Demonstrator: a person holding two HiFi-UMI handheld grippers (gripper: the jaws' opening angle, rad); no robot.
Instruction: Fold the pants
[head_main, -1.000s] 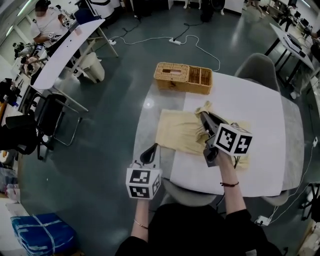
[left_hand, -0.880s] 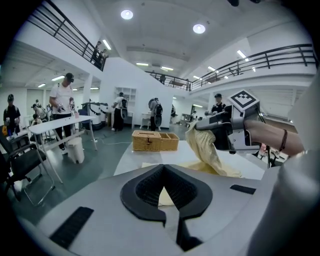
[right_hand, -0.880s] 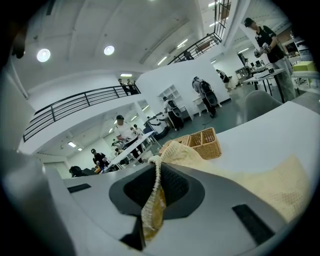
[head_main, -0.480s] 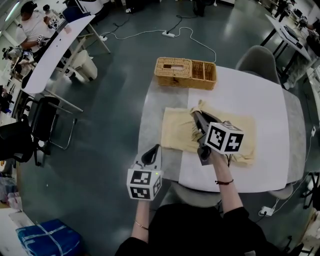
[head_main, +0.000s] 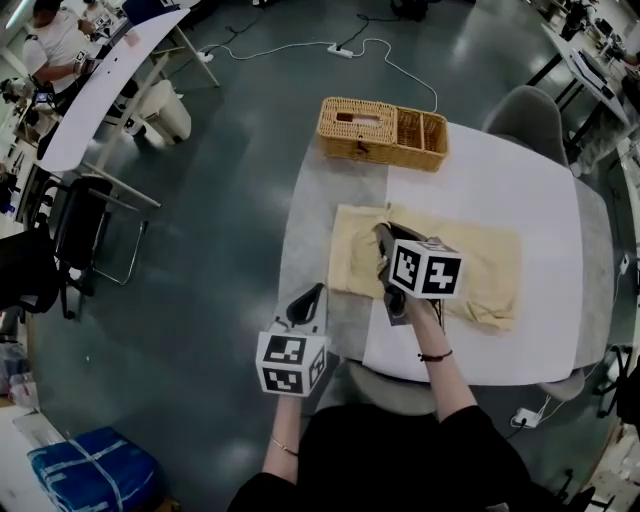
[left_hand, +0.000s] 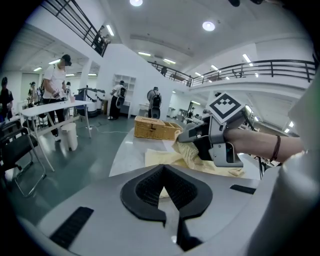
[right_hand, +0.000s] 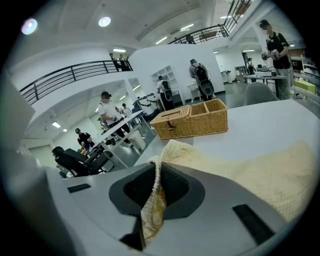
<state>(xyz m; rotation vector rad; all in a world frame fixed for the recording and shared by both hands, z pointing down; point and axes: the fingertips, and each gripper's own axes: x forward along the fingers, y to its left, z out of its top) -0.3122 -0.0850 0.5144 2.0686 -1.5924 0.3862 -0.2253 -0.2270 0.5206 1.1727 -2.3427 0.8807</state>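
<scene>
– Between the jaws of the right gripper (right_hand: 152, 197), what have you got?

– A ribbed edge of the pale yellow knitted pants (right_hand: 260, 175), pinched tight; the cloth runs up through the jaws and away over the table. That corner is lifted a little; the rest of the garment lies flat across the middle of the rounded white table (head_main: 480, 180).

– And the left gripper (left_hand: 167, 192)?

– Clenched on nothing, hanging just off the table's near edge, apart from the cloth.

– So which step is this?

– A fold under way, I'd say: one end gripped, not yet laid over. Next it likely needs that edge carried across to meet the opposite end and set down square, with the free gripper pinning or smoothing the crease. One-handed, the knit may well sag or drag.

– Anything else on the surface?

– A woven wicker basket (head_main: 385, 132) at the far edge, well apart from the pants. A grey chair (head_main: 525, 120) stands beyond.

– The room?

– Glossy dark floor (head_main: 230, 200), a white cable (head_main: 395, 65) trailing across it, and people at a long white bench (head_main: 100, 95) on the far left.
</scene>
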